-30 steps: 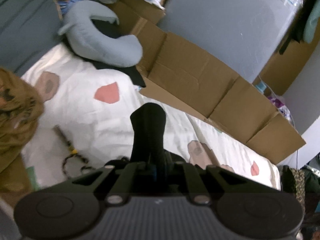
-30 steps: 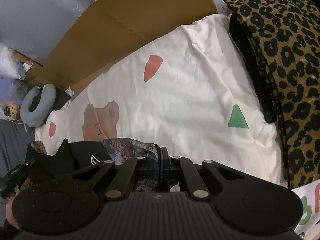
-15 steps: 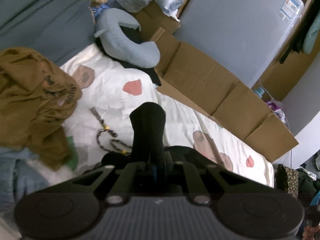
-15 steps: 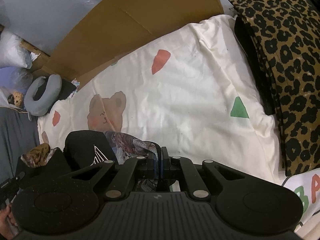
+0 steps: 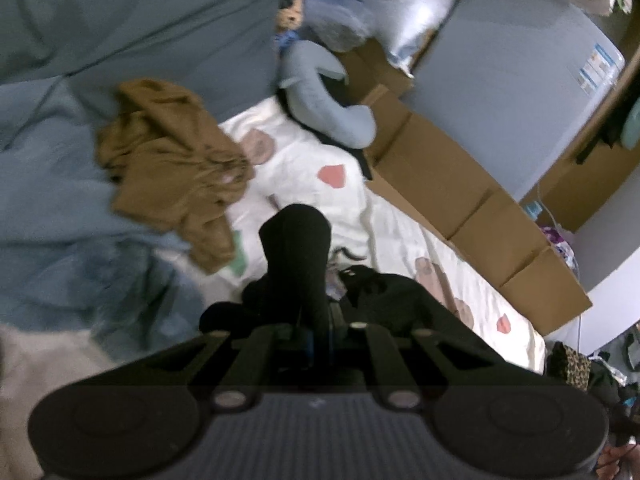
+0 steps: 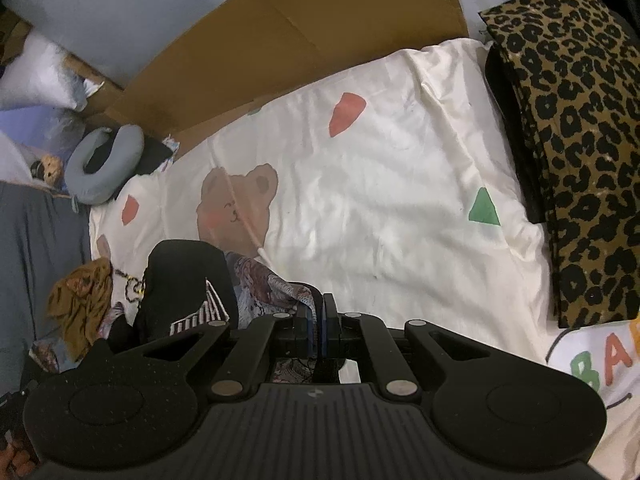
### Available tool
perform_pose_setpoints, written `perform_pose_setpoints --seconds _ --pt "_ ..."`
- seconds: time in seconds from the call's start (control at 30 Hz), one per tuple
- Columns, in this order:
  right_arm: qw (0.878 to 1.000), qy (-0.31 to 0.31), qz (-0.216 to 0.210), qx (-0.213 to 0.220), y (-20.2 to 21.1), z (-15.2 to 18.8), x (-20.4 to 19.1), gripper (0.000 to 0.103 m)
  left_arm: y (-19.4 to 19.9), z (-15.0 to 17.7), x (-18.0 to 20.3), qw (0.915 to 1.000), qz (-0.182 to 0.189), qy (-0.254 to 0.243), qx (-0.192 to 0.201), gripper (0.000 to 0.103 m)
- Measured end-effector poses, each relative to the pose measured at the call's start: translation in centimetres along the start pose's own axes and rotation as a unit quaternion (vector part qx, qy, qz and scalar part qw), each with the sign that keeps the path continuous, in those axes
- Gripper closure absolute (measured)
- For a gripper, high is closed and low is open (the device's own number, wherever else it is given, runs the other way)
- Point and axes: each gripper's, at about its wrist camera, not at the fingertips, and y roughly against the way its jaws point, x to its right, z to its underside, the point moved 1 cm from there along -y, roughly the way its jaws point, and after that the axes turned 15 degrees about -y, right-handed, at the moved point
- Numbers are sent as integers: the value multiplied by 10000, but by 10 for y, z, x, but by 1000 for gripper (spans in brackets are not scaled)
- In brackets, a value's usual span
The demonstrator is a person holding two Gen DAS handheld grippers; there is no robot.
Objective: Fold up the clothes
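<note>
A black garment (image 5: 296,248) with a patterned lining rises in a fold above my left gripper (image 5: 318,332), which is shut on it. The rest of it bunches on the bed behind the fingers. In the right wrist view the same garment shows a black part (image 6: 184,276) with white stripes and a patterned grey edge (image 6: 264,288). My right gripper (image 6: 319,320) is shut on that patterned edge, low over the cream bed sheet (image 6: 380,200).
A crumpled brown garment (image 5: 172,168) lies left on a blue-grey blanket (image 5: 60,200). A grey neck pillow (image 5: 320,108) and flattened cardboard (image 5: 460,200) line the bed's far side. A folded leopard-print cloth (image 6: 580,140) lies at the right. A beaded cord (image 6: 132,284) lies beside the garment.
My left gripper has pulled back and up with the black garment, bringing the brown garment and blanket into view. The black garment has drawn closer to my right gripper.
</note>
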Motion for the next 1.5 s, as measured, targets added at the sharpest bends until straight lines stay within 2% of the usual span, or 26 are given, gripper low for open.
perform_pose_setpoints --seconds 0.37,0.83,1.07,1.13,1.17,1.2,1.23,1.27,1.3,1.37,1.5 --pt "9993 267 191 -159 33 15 3 102 58 49 -14 9984 -249 469 -190 97" --pt "9977 265 582 -237 87 46 40 102 93 134 -21 9880 -316 1036 -1101 97" --pt "9959 109 801 -395 91 60 56 101 99 166 -29 9789 -381 1321 -1510 96" --pt "9950 95 865 -485 90 61 60 97 100 171 -33 9741 -428 1407 -1715 91" --pt "9946 120 909 -492 91 61 61 93 102 173 -36 9717 -507 1434 -1809 85" --pt "9941 144 952 -499 91 61 62 92 106 172 -39 9711 -605 1422 -1818 70" --pt "9936 168 996 -506 92 61 63 91 111 171 -42 9709 -708 1402 -1808 63" --pt "9933 201 1030 -494 92 59 63 82 115 170 -44 9706 -811 1382 -1798 52" --pt "9930 237 1059 -474 93 57 62 70 117 166 -47 9716 -848 1339 -1757 46" --pt "9935 291 1020 -411 94 53 61 61 118 157 -52 9742 -893 1242 -1659 44" --pt "9942 383 926 -397 83 44 53 61 104 135 -57 9785 -912 1065 -1513 44"
